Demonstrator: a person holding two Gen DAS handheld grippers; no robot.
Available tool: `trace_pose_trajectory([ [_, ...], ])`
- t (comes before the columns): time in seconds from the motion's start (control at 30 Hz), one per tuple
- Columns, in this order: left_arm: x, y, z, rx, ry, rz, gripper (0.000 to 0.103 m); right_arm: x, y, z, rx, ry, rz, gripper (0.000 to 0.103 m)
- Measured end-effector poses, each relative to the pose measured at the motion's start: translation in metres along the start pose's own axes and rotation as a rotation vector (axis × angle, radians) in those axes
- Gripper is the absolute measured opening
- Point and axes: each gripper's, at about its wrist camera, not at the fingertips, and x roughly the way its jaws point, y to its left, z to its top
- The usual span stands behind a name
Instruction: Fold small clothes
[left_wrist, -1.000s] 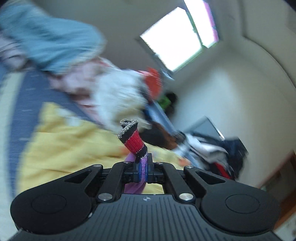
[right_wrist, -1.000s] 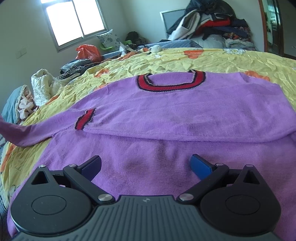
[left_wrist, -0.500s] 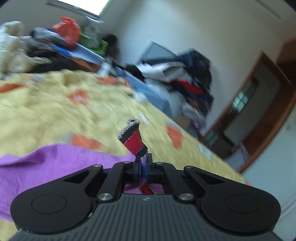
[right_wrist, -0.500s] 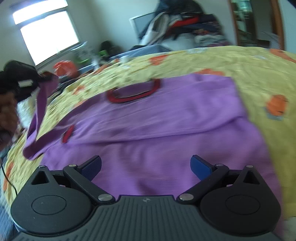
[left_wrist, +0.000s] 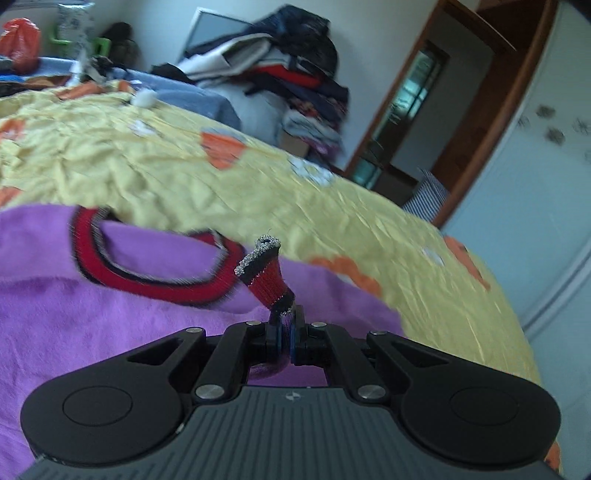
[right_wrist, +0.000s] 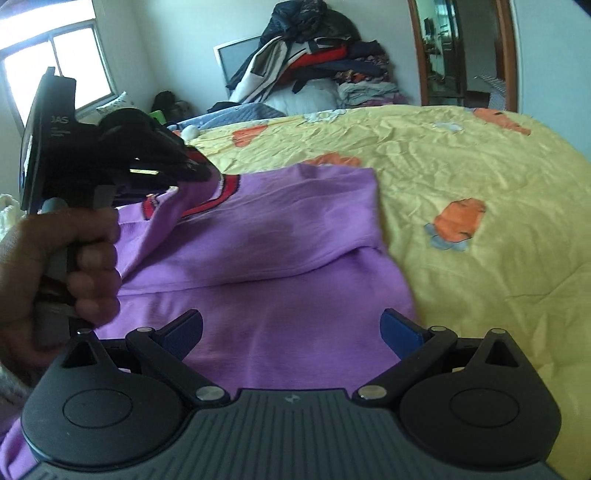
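A purple sweater (right_wrist: 280, 251) with a red and black collar (left_wrist: 147, 280) lies on the yellow bedspread (right_wrist: 461, 155). My left gripper (left_wrist: 286, 332) is shut on the sweater's sleeve; the red cuff (left_wrist: 266, 277) sticks up past the fingers. In the right wrist view the left gripper (right_wrist: 199, 168) holds the sleeve above the collar, over the sweater's body. My right gripper (right_wrist: 291, 332) is open and empty, low over the sweater's lower part. The sweater's right side is folded inward.
A pile of clothes (right_wrist: 314, 70) is stacked beyond the far edge of the bed. A doorway (right_wrist: 461, 51) stands at the right, a window (right_wrist: 55, 66) at the left. A person's hand (right_wrist: 62, 266) holds the left gripper's handle.
My left gripper has swung from the left side of the bed across over the sweater, carrying the sleeve inward over the body. My right gripper stays open and has shifted slightly.
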Motion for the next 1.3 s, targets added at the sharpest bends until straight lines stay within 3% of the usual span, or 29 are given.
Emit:
trace_pose_trajectory([
  [0.27,0.009,-0.011,-0.017,-0.006,0.083,-0.087,0.002,-0.007,-0.023,0.007,0.028,-0.023,-0.039,0.103],
  [0.63,0.023,-0.037,-0.035,0.095,0.185,-0.098,0.004,-0.005,-0.027,0.008,0.042,-0.023,-0.04,0.103],
  [0.67,0.027,-0.039,-0.039,0.112,0.208,-0.099,0.012,-0.006,-0.027,0.008,0.041,-0.026,-0.043,0.103],
  [0.7,0.031,-0.039,-0.043,0.122,0.225,-0.094,0.033,-0.006,-0.027,0.008,0.04,-0.028,-0.046,0.103],
  [0.8,0.014,-0.031,-0.047,0.102,0.177,-0.127,0.061,-0.005,-0.031,0.011,0.048,-0.024,-0.05,0.103],
  [0.83,-0.001,-0.026,-0.047,0.098,0.14,-0.124,0.064,-0.006,-0.033,0.012,0.051,-0.029,-0.05,0.103],
  [0.93,-0.054,0.008,-0.039,0.065,0.041,-0.129,0.066,-0.008,-0.039,0.018,0.054,-0.046,-0.048,0.103],
  [1.03,-0.105,0.067,-0.017,0.072,-0.032,-0.034,0.066,-0.007,-0.041,0.028,0.058,-0.057,0.013,0.103],
  [1.13,-0.134,0.134,0.015,0.149,-0.036,0.107,0.067,0.0,-0.034,0.035,0.056,-0.058,0.082,0.103],
  [1.2,-0.145,0.182,0.035,0.121,-0.009,0.235,0.071,0.004,-0.021,0.038,0.035,-0.059,0.138,0.103],
  [1.3,-0.142,0.248,0.055,-0.045,0.076,0.226,0.076,0.016,0.021,0.036,-0.074,-0.067,0.226,0.103],
])
